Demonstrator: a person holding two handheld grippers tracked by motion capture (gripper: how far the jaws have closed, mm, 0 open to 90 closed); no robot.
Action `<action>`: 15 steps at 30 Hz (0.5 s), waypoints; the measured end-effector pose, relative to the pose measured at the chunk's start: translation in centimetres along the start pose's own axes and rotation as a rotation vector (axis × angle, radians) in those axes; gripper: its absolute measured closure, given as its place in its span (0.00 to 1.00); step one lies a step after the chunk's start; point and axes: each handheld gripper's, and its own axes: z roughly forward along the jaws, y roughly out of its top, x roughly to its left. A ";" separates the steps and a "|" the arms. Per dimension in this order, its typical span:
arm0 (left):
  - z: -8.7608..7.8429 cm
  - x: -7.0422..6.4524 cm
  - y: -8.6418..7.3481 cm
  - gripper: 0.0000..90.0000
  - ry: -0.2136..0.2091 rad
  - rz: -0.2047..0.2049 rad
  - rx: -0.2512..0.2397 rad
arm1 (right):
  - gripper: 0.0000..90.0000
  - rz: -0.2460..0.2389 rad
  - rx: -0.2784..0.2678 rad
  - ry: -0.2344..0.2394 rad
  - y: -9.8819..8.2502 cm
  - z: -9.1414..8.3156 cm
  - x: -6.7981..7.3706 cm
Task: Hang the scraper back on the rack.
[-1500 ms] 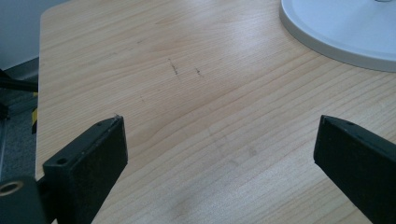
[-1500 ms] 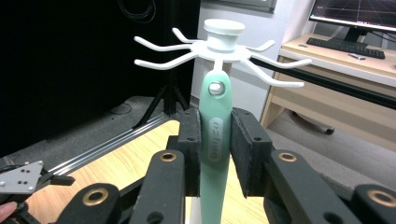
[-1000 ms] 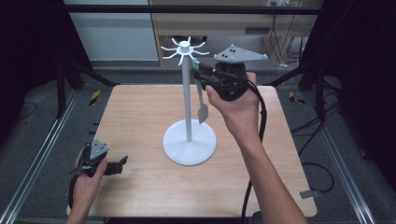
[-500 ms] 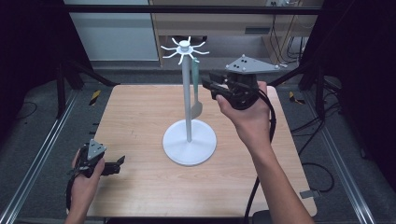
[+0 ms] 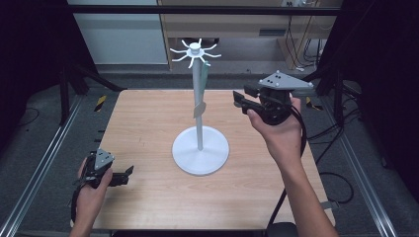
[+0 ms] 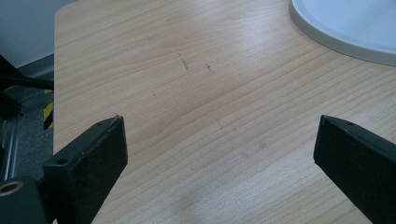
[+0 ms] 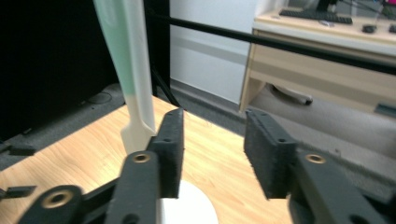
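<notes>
A white stand (image 5: 200,150) with a round base and a ring of hooks on top stands mid-table. From one hook hangs a utensil (image 5: 201,84) with a green handle and a cream blade, close along the pole. My right gripper (image 5: 239,99) hovers to the right of the pole, clear of the utensil; its jaws have just been opening and nothing is between them. The right gripper view has that gripper (image 7: 212,135) with the utensil (image 7: 128,70) off to its left. My left gripper (image 5: 129,173) rests at the table's front left, and the left gripper view shows it (image 6: 219,140) open over bare wood.
The wooden table (image 5: 148,113) has metal rails along both sides (image 5: 44,163). A black bar crosses overhead at the back (image 5: 247,9), with a desk behind it. The stand's base (image 6: 345,23) lies ahead and to the right of the left gripper.
The right gripper has drawn away from the stand, to the right and lower, with its jaws wider apart. The utensil stays hanging on the stand. The left hand has not moved.
</notes>
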 end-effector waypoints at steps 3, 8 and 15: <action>0.0 0.0 0.0 0.03 -0.001 -0.002 -0.003 | 0.55 0.008 0.021 -0.042 -1.0 0.0 -0.4; 0.0 0.0 0.0 0.03 -0.005 -0.001 -0.002 | 0.41 0.040 0.031 -0.088 -3.1 0.1 -1.3; 0.1 -0.1 0.0 0.03 -0.009 0.006 0.002 | 0.29 0.082 0.051 -0.156 -6.5 0.5 -2.5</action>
